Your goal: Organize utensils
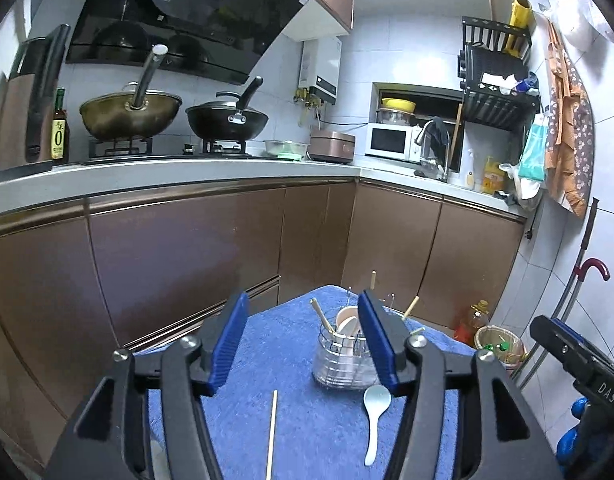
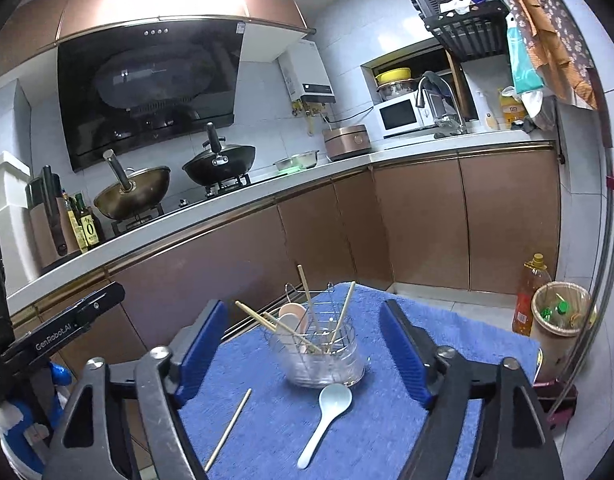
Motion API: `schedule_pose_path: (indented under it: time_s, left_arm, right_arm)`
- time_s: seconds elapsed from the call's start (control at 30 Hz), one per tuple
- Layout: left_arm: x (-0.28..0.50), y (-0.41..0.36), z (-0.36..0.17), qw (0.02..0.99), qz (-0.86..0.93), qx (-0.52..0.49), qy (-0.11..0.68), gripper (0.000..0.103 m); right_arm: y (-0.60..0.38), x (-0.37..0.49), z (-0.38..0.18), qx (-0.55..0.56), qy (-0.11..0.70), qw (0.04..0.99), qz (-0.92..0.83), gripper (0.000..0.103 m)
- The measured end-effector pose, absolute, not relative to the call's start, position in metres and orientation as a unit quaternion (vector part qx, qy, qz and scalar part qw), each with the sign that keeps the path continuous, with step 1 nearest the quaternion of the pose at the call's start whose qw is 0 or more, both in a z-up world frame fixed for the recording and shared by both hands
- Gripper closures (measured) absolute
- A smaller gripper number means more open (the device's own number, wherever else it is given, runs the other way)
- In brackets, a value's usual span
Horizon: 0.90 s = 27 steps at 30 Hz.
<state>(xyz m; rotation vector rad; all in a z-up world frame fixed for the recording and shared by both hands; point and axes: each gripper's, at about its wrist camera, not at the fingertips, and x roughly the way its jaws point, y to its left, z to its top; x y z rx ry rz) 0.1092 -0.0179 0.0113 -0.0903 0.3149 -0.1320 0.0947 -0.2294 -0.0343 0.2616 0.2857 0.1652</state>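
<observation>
Both tools hang above the blue-towelled surface (image 2: 447, 320), empty: left tool (image 1: 303, 340) has its jaws spread wide with nothing between the ribbed blue pads, right tool (image 2: 303, 344) the same. Holder (image 2: 321, 354) sits mid-surface: clear ribbed plastic cup with a wire basket insert, already carrying several wooden chopsticks leaning outward and a pale pink spoon (image 2: 293, 318). Two strays left, I'd say: white spoon (image 2: 325, 420) lying flat just in front of the holder, bowl end nearly touching its base, handle pointing toward the cameras; single chopstick (image 2: 227, 428) lying to the left of it, apart from the holder. Next step, my call: right tool takes the spoon, left takes the chopstick, since each lies nearer that side. Spoon looks glazed and smooth, so slippery; pinch across the narrow handle about mid-length, not the rounded bowl. Chopstick is thin, round and sunk slightly into terry pile; come down square across it, pads pressing into the towel so it can't roll out. Drop both in steeply. Holder looks light and the leaning sticks are easy to clip, so enter from above.
</observation>
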Motion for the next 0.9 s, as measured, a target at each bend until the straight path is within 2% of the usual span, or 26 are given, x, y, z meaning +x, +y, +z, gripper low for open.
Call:
schedule_pose_path:
  time_s: [0.27,0.47,0.9]
  left_arm:
    - [0.068,-0.008,0.015,0.986,-0.062,-0.059,0.145,0.044]
    - [0.050,-0.002,0.011,0.985,-0.059,-0.066,0.145,0.037]
    - [0.021,0.008,0.005,0.986,-0.049,-0.077,0.136,0.037]
  right_arm:
    - [-0.224,0.061,-0.035,0.140,0.128,0.979,0.081,0.001]
    - [-0.220,0.044,-0.041,0.137,0.121,0.980,0.080,0.000]
    - [-0.216,0.026,-0.045,0.151,0.104,0.980,0.082,0.000]
